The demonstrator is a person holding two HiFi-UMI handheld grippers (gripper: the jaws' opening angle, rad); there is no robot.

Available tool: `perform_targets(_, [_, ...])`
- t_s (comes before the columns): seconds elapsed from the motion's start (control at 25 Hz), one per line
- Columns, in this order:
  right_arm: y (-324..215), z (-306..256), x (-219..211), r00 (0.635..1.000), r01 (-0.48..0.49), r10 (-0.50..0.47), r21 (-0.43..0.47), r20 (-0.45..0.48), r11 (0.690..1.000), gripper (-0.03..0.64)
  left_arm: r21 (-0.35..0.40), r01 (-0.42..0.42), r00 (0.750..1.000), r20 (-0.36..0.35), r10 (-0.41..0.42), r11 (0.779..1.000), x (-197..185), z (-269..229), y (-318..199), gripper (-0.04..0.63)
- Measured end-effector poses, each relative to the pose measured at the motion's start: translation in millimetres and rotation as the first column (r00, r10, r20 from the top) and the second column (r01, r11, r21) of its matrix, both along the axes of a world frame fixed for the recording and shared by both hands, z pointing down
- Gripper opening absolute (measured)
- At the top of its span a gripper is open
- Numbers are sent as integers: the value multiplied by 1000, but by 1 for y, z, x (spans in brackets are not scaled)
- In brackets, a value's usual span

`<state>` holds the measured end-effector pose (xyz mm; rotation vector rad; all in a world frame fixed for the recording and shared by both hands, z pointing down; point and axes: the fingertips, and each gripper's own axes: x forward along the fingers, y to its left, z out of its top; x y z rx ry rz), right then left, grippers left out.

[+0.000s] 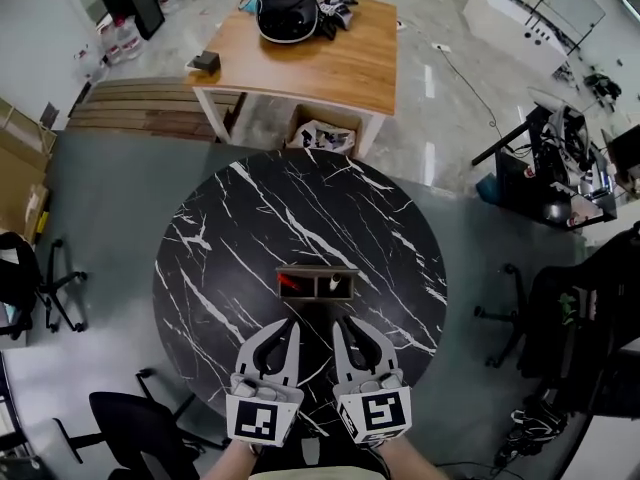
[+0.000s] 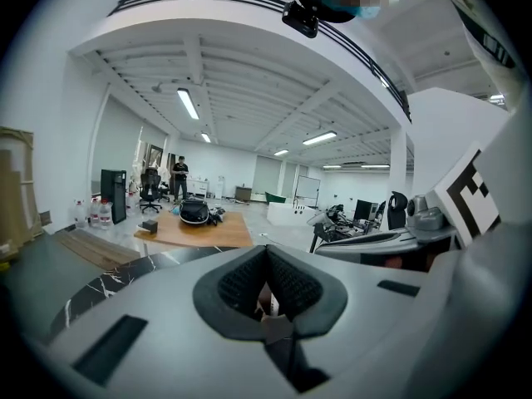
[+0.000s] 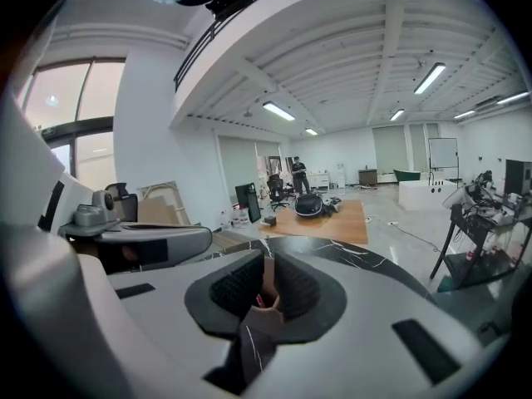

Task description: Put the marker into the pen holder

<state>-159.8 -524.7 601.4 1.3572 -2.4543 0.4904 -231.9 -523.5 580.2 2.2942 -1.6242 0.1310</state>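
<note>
A brown two-compartment pen holder (image 1: 317,270) stands on the round black marble table (image 1: 240,228), near its front. A red marker (image 1: 288,284) lies in the holder's left compartment and something white (image 1: 337,286) in the right one. My left gripper (image 1: 293,324) and right gripper (image 1: 340,322) hover side by side just in front of the holder, both shut with nothing held. In the right gripper view the holder (image 3: 268,277) and the red marker (image 3: 259,301) show through the slit between the pads. The left gripper view shows only a sliver of the holder.
Behind the marble table stands a wooden table (image 1: 330,68) with a black bag (image 1: 287,13) on it and a box (image 1: 325,133) under it. Office chairs sit at the left (image 1: 45,288) and front left (image 1: 130,423). A desk with equipment (image 1: 560,168) is at the right.
</note>
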Motion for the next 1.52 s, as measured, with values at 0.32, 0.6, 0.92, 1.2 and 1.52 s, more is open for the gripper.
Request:
perform_targets(0.32, [28, -70, 5, 1000, 0, 0, 53, 12, 999, 17, 88, -6, 1000, 9, 5, 996, 1, -69, 25, 11])
perform_targets(0.6, [44, -128, 6, 1000, 7, -10, 151, 17, 989, 17, 136, -22, 999, 44, 16, 990, -1, -107, 51, 11])
perform_targets(0.92, [61, -150, 8, 1000, 3, -4, 192, 5, 981, 17, 178, 13, 1000, 25, -18, 984, -14, -133, 74, 11])
perform_targets(1.2, [71, -151, 1, 1000, 0, 0, 186, 1, 982, 17, 182, 36, 999, 21, -41, 983, -28, -136, 86, 11])
perform_targets(1.52, [77, -154, -4, 1000, 7, -9, 187, 7, 982, 17, 193, 50, 998, 20, -55, 980, -30, -140, 91, 11])
